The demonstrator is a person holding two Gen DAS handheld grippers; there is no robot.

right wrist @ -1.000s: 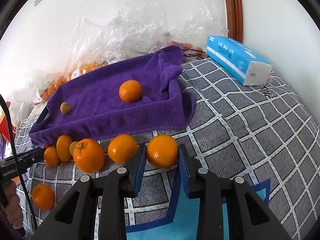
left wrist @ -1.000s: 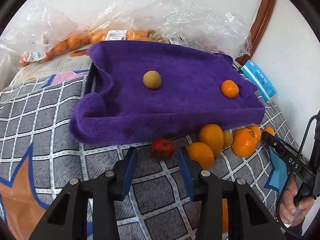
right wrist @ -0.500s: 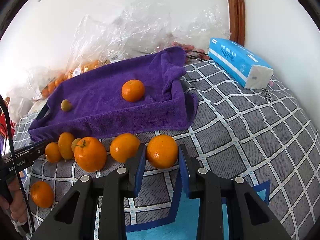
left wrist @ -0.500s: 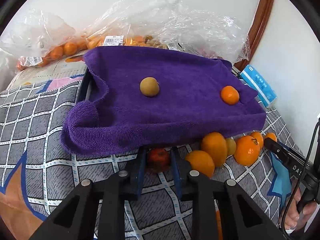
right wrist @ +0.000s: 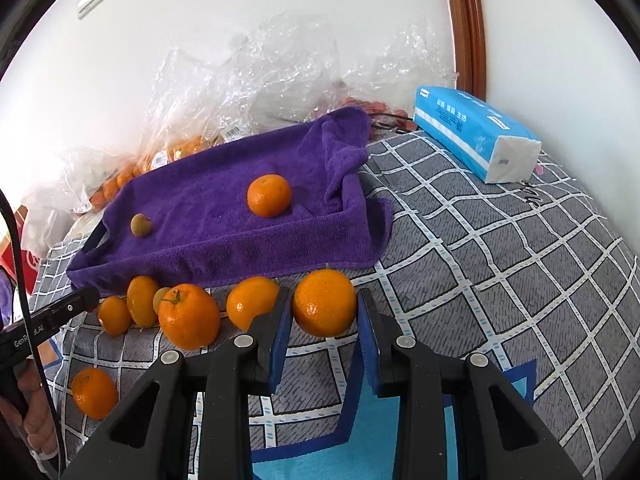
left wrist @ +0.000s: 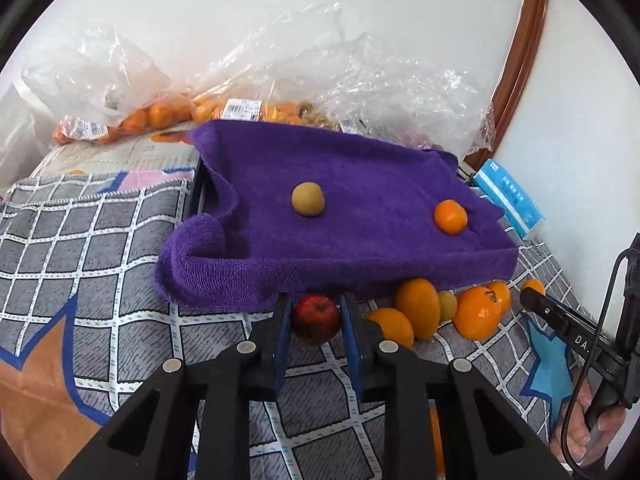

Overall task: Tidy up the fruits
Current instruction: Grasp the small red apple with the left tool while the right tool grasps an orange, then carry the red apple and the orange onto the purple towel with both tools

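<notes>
My left gripper (left wrist: 315, 305) is shut on a small red apple (left wrist: 316, 319), just in front of the purple towel (left wrist: 360, 176) that covers a tray. A yellow-brown fruit (left wrist: 307, 199) and a small orange (left wrist: 450, 217) lie on the towel. My right gripper (right wrist: 323, 300) is shut on an orange (right wrist: 324, 302) on the checked cloth, near the towel's (right wrist: 208, 216) front right corner. Several loose oranges (right wrist: 188, 316) lie in a row to its left, along the towel's front edge.
Clear plastic bags of oranges (left wrist: 160, 114) are piled against the wall behind the tray. A blue tissue pack (right wrist: 476, 132) lies at the right by a brown door frame. One stray orange (right wrist: 94, 392) sits near the person's hand at the lower left.
My left gripper moved forward around the red apple and shut on it. The right gripper kept still with the orange between its pads.
</notes>
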